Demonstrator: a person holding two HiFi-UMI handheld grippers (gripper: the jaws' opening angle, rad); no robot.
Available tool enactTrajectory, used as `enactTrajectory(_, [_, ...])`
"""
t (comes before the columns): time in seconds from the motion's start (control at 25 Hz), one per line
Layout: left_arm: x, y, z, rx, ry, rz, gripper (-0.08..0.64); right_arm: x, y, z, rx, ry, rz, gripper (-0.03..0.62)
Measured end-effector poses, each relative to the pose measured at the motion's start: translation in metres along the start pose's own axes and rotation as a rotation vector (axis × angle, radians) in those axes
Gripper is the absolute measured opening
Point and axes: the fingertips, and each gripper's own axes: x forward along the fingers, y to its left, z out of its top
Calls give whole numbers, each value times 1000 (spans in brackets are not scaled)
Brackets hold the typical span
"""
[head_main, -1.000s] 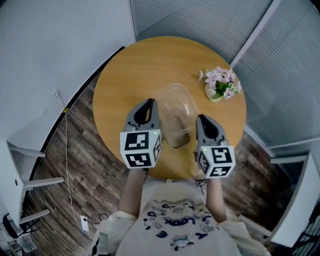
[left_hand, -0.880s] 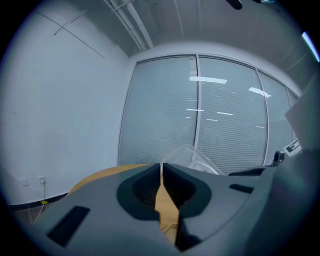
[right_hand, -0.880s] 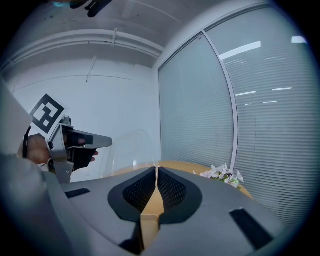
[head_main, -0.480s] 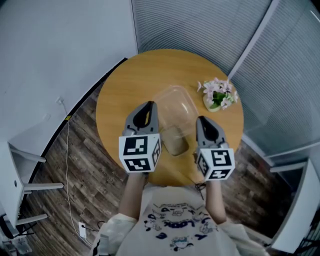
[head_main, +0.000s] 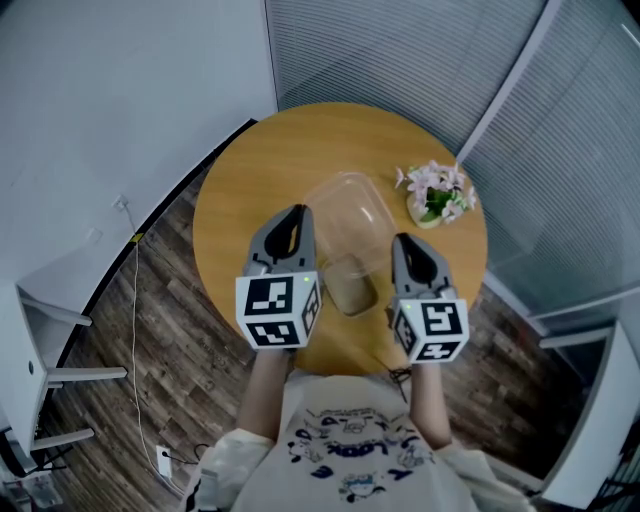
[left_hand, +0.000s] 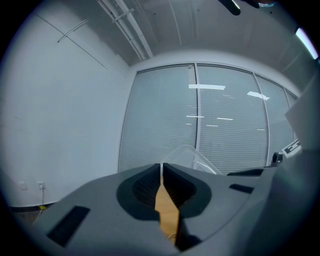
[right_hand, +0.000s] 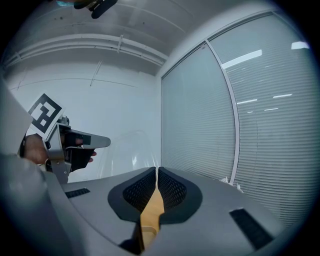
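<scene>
Both rims of clear tub pinched | left tool | right tool | over table

clear container; tan table; pink flowers

Round wooden table; flower pot on it.

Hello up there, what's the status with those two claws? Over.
Left claw shut on clear plastic container rim. Right claw shut on opposite rim. Held between them over round table. Flower pot off right, apart.
</scene>
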Motion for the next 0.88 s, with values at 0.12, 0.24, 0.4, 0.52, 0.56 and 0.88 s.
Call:
enactTrajectory(0.12, [1,0,-2,-4,4,-3,20,0,-1,0,-2,3,-2,17])
enactTrajectory(0.24, [2,-3,-2,-3,4,-6,20,0,-4,-1,3,1,-7,17])
enactTrajectory(0.4, [6,-5,-2,-1,7,-7,20,1,-7,-1,7,4,-5,17])
enactTrajectory(0.52, [8,-7,-3,-1,10,-10,20,1,-9,-1,9,4,-6,17])
enactTrajectory(0.56, [8,-7,-3,0,10,-11,20,1,-9,-1,9,3,-5,17])
enactTrajectory(0.88, [9,-11,-5,1,17,-21,20,-1,-11,-1,10,12,-7,17])
